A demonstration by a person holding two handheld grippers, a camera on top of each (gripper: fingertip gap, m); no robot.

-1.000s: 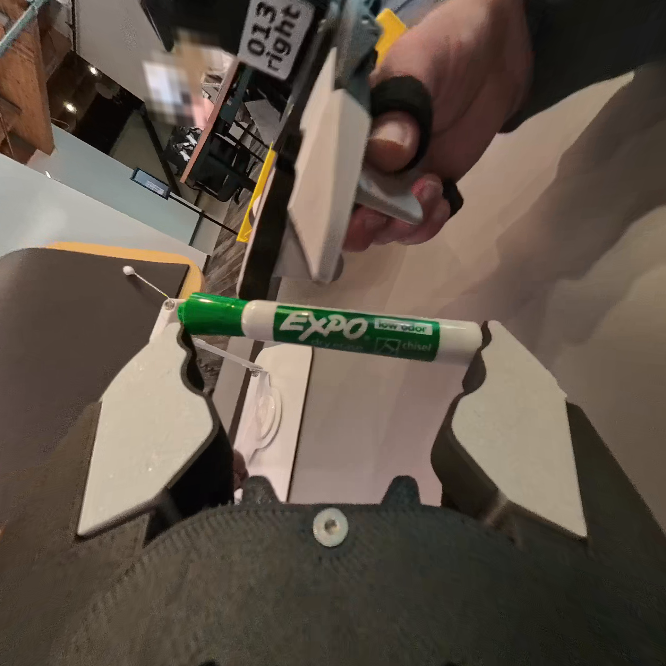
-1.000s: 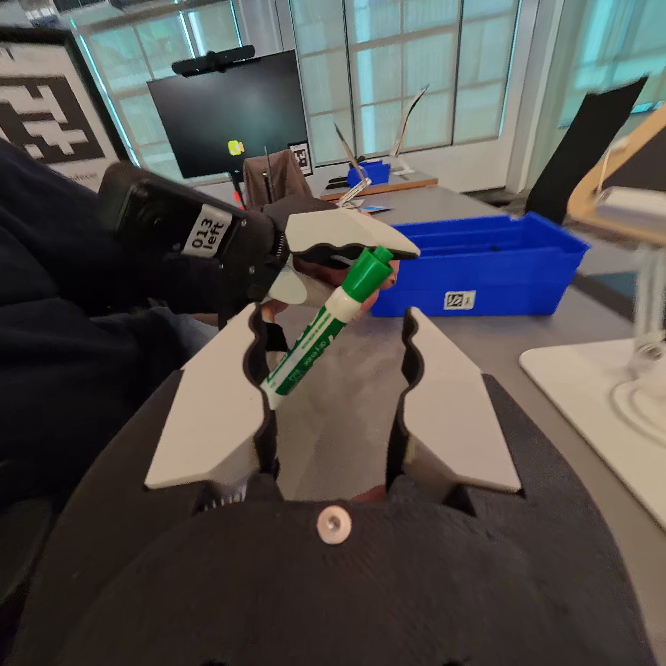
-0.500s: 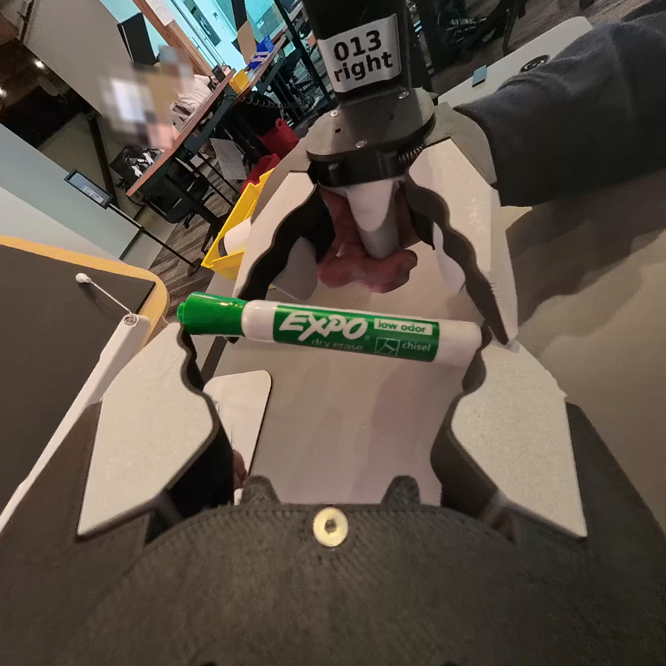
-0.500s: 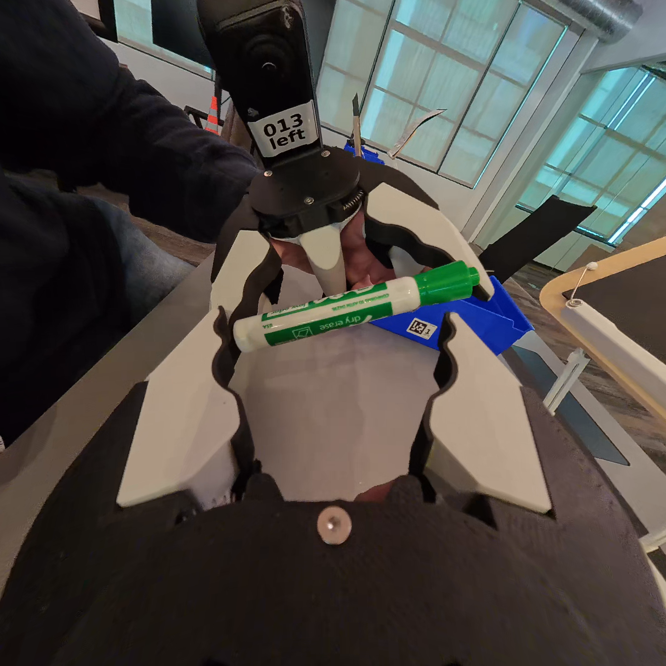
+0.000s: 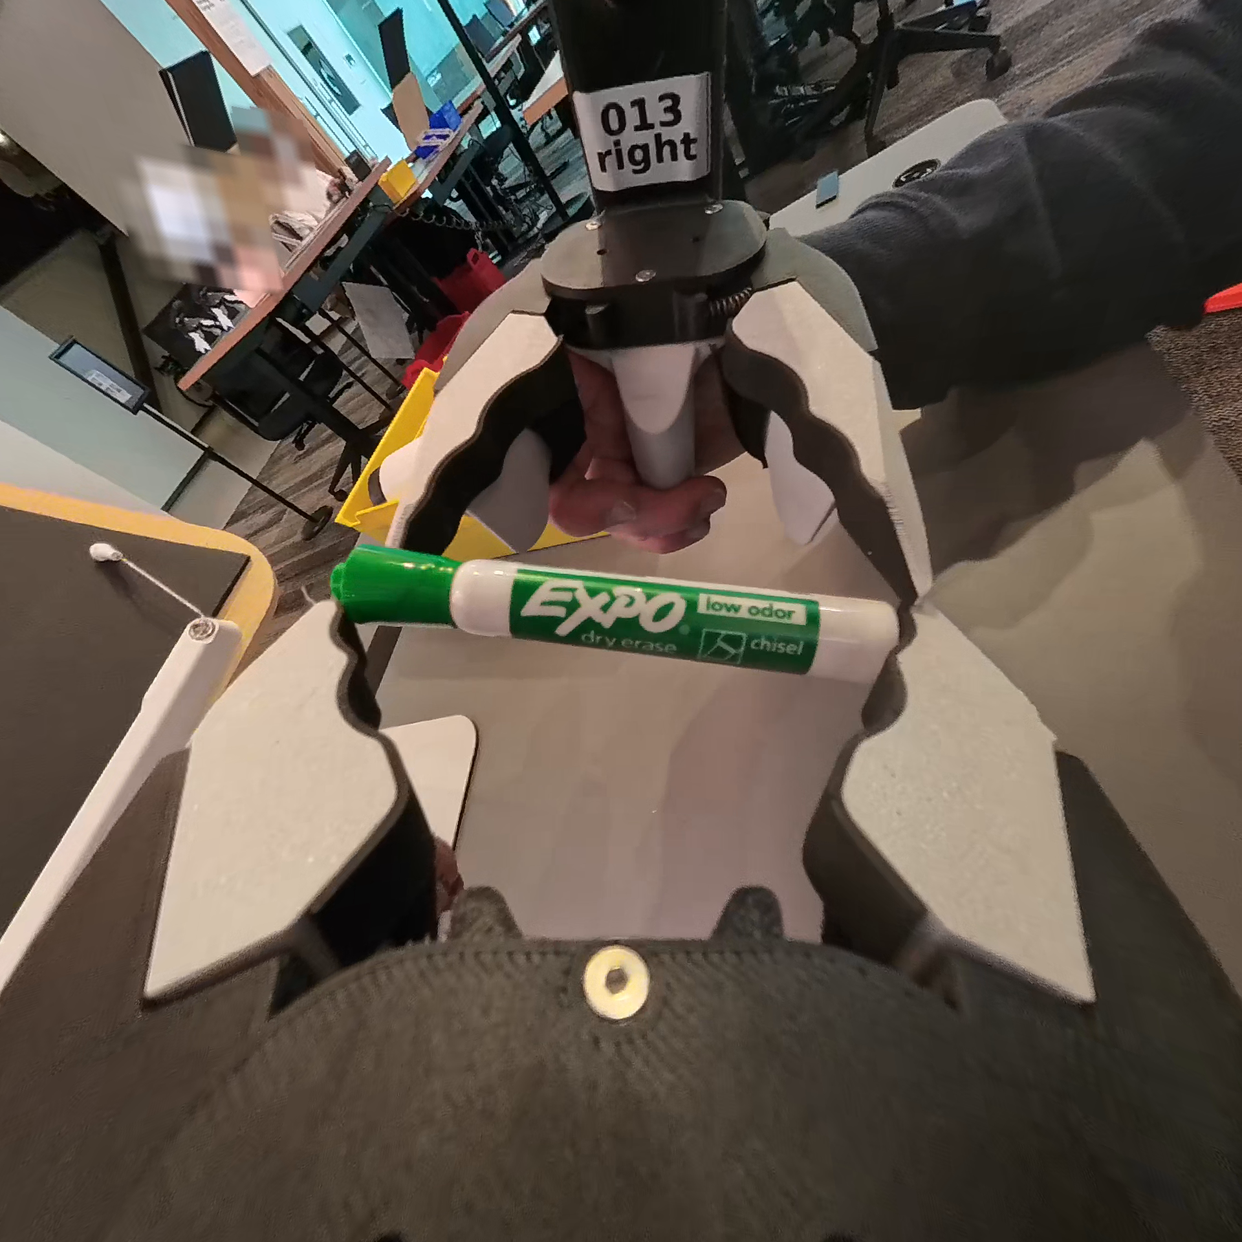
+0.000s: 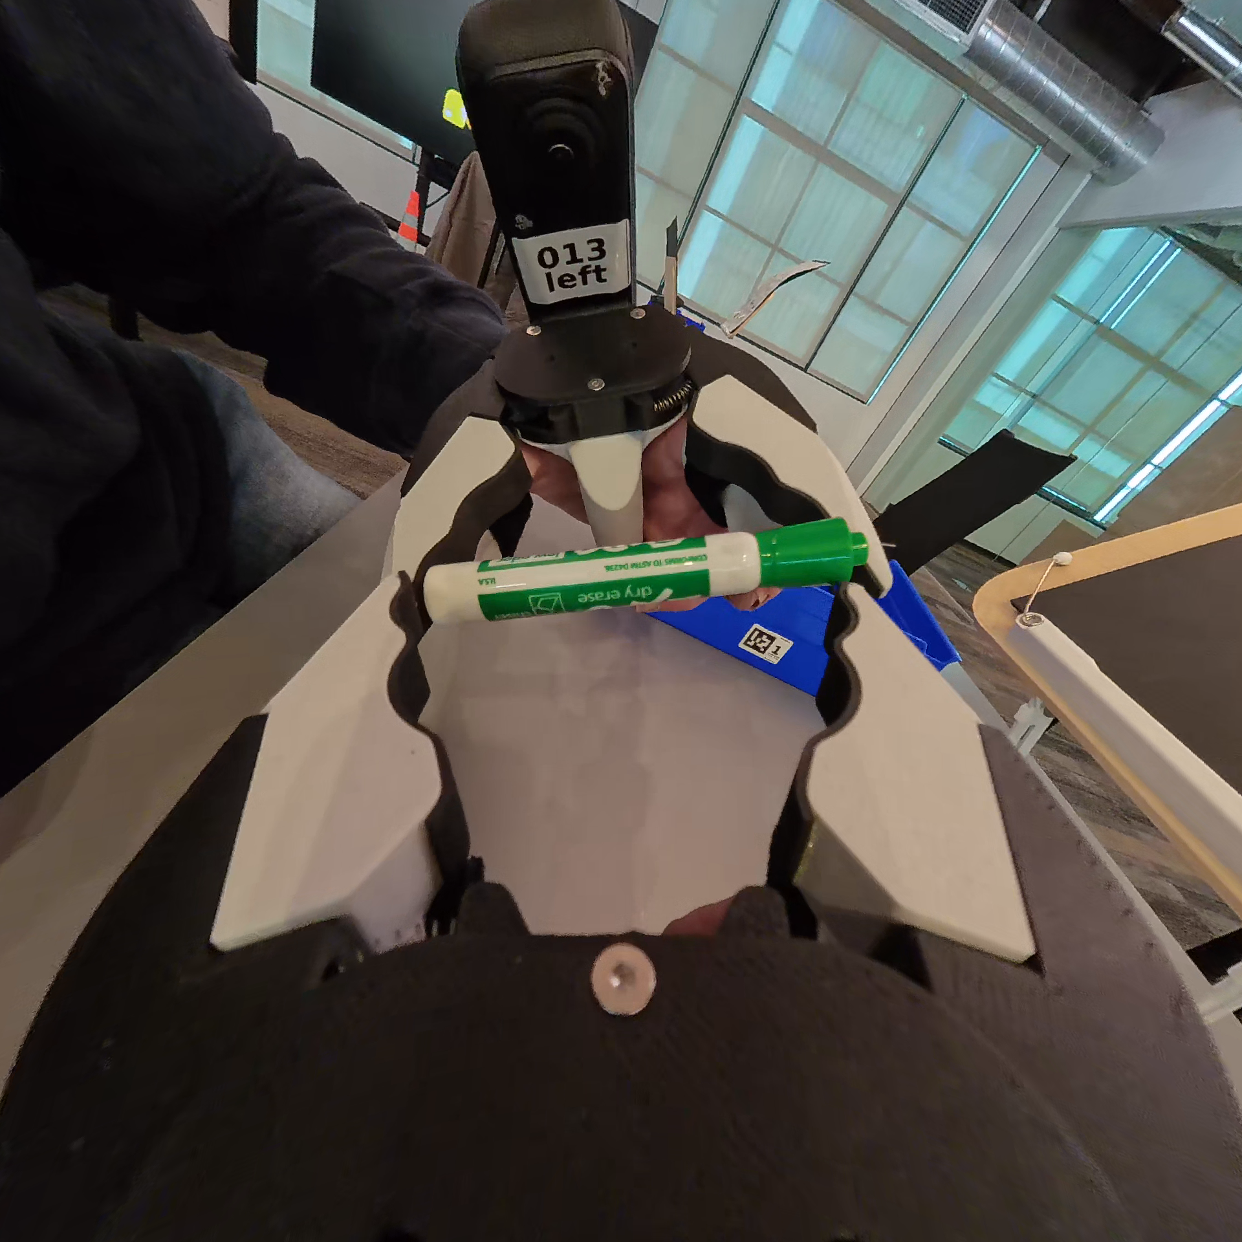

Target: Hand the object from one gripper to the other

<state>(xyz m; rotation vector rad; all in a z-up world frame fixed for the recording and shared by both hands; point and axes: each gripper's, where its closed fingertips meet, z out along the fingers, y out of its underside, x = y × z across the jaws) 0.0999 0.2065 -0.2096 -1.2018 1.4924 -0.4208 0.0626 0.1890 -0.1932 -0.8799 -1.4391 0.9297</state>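
Observation:
A green and white dry-erase marker (image 5: 632,615) lies crosswise, held end to end between the fingertips of my left gripper (image 5: 618,622), which is shut on it above the grey table (image 5: 638,820). My right gripper (image 5: 658,558) faces it from the far side, open wide, its two tips close to the marker's ends. In the right wrist view the marker (image 6: 605,585) spans the tips of my right gripper (image 6: 622,605), its green cap passing just above the right tip. The left gripper (image 6: 645,571) holds it from behind. I cannot tell whether the right tips touch the marker.
A blue bin (image 6: 806,625) sits on the table beyond the grippers. A yellow bin (image 5: 396,484) lies behind the right gripper. A black board with a wooden edge (image 5: 101,638) and a white stand base (image 5: 437,759) stand at the left. A person's dark sleeves hold both grippers. My two grippers' fingertips are within a few centimetres of each other.
The right gripper turned from side-on to face the left gripper head-on and came closer, its open tips now at the marker's ends. The left gripper kept its hold on the marker.

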